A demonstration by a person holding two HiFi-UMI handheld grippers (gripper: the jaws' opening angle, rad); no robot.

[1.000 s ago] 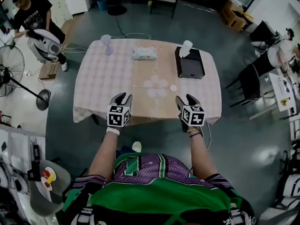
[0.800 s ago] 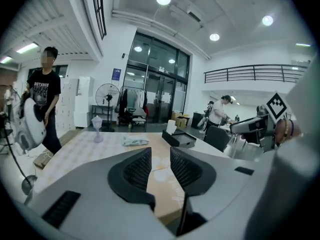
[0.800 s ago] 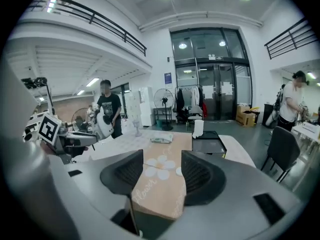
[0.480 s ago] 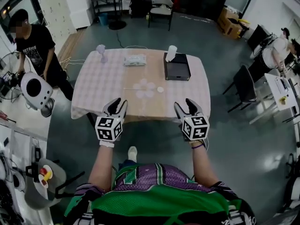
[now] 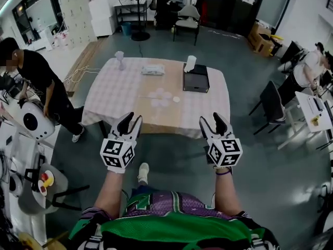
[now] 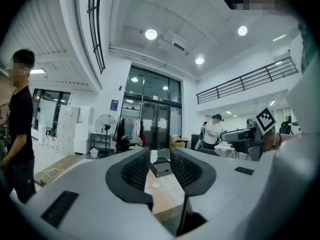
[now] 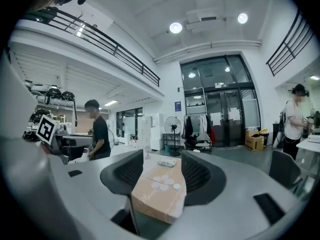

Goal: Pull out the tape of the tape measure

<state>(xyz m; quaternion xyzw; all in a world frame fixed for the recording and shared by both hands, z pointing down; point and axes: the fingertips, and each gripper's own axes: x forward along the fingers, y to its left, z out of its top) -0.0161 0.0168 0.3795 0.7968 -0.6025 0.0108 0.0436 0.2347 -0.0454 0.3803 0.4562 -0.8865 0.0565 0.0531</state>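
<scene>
Several small white discs (image 5: pixel 161 97) lie mid-table (image 5: pixel 104 100); whether one is the tape measure I cannot tell. A black box (image 5: pixel 196 82) stands beyond them. The left hand-held gripper (image 5: pixel 130 118) and right hand-held gripper (image 5: pixel 213 119) hang short of the near edge, jaws apart, empty.

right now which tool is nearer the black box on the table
Right. The right tool hangs short of the table, roughly in line with the black box; the left tool hangs farther over to the box's left.
</scene>
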